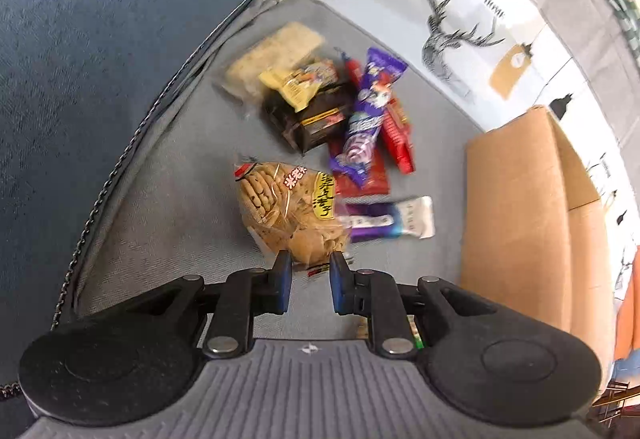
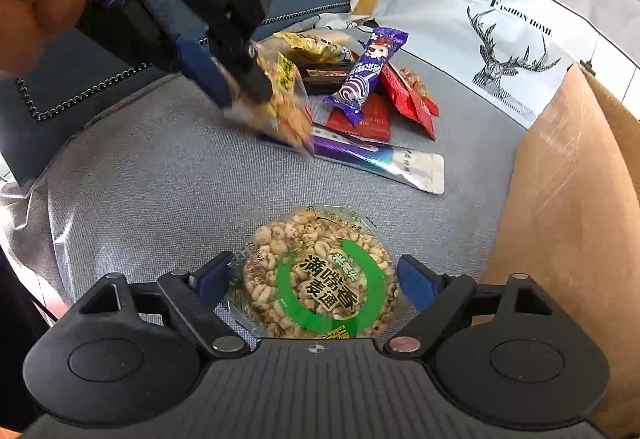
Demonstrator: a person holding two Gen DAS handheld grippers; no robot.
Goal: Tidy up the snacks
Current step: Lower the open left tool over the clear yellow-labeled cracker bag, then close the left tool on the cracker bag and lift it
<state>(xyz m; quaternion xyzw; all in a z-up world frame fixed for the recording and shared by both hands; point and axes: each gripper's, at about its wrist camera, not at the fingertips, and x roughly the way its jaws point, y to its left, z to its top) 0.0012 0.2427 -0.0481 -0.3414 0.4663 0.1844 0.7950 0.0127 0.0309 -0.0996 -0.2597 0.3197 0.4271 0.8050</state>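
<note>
Two grippers we hold: left gripper pinches the cookie bag at twelve o'clock of the pile's edge, while right gripper straddles, unclenched, the puffed-grain cake on the grey cushion.

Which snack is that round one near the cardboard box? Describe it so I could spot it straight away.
Find the tall brown cardboard box at the right of the grey cushion. Just left of its base, apart from the snack pile, lies the round puffed-grain cake, between the open fingers of the right gripper. It alone is a disc, in clear wrap with a green ring.
</note>
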